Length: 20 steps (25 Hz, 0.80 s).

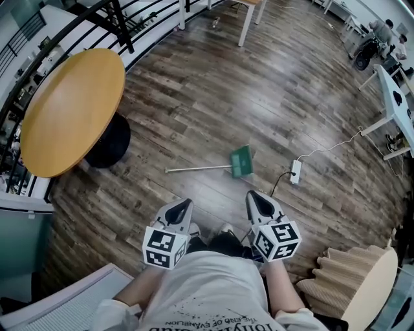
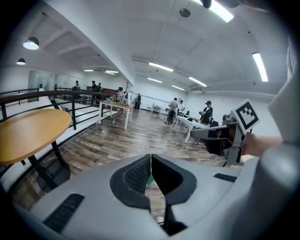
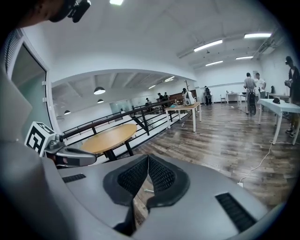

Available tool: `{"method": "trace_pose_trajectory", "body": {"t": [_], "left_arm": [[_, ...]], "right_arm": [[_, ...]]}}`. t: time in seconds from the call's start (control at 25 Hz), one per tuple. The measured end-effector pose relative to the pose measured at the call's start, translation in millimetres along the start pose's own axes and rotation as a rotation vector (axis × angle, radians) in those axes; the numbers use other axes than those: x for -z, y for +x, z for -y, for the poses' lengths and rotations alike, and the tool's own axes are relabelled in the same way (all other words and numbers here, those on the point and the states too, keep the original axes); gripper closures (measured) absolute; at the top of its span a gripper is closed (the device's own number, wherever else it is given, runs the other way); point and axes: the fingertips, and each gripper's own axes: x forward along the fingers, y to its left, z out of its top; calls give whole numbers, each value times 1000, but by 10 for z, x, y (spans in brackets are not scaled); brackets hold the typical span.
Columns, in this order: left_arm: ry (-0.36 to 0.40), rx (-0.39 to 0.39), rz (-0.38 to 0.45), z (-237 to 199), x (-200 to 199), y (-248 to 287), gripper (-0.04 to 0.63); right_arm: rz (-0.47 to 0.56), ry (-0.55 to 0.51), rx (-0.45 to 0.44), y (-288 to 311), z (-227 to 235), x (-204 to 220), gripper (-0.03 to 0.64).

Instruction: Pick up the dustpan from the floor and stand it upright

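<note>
The green dustpan (image 1: 242,161) lies flat on the wood floor, its long thin handle (image 1: 194,169) pointing left. Both grippers hover above the floor on the near side of it, apart from it. My left gripper (image 1: 187,202) is shut with nothing in it, below the handle's left part. My right gripper (image 1: 251,194) is also shut and empty, just below the pan. In the left gripper view the pads (image 2: 140,176) meet, and a green sliver of the dustpan (image 2: 149,180) shows behind them. In the right gripper view the pads (image 3: 159,176) touch at the tips, with a bit of the handle (image 3: 147,191) beyond.
A round wooden table (image 1: 71,110) on a dark base stands at the left by a black railing (image 1: 129,19). A white power strip (image 1: 295,171) with its cable lies right of the dustpan. A white desk (image 1: 394,97) is at the right, a ribbed beige object (image 1: 352,271) at bottom right.
</note>
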Motion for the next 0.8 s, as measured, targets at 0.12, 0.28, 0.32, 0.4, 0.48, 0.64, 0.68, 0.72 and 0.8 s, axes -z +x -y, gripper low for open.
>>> {"method": "trace_pose_trajectory", "body": {"t": [0.12, 0.28, 0.32, 0.4, 0.48, 0.64, 0.68, 0.72, 0.8], "left_arm": [[-8, 2, -15, -136, 37, 6, 568], [-12, 11, -10, -245, -44, 123, 568], [-14, 11, -10, -263, -59, 165, 568], [-28, 10, -7, -293, -86, 261, 568], [-38, 6, -6, -322, -141, 397, 568], [-40, -7, -12, -387, -397, 814, 568], [-41, -13, -13, -419, -477, 924, 568], [-41, -21, -13, -459, -556, 1032, 568], [-45, -39, -13, -545, -700, 1248, 568]], "right_arm": [[-2, 7, 22, 63, 8, -16, 591], [-22, 17, 28, 196, 73, -6, 591], [-27, 21, 25, 239, 100, 6, 591], [-36, 27, 15, 349, 172, 16, 591], [-40, 32, 3, 490, 283, -25, 591], [-41, 18, -15, 795, 632, -275, 591], [-41, 7, -21, 887, 723, -352, 591], [-41, -3, -28, 983, 814, -428, 591], [-37, -12, -42, 1165, 994, -577, 591]]}}
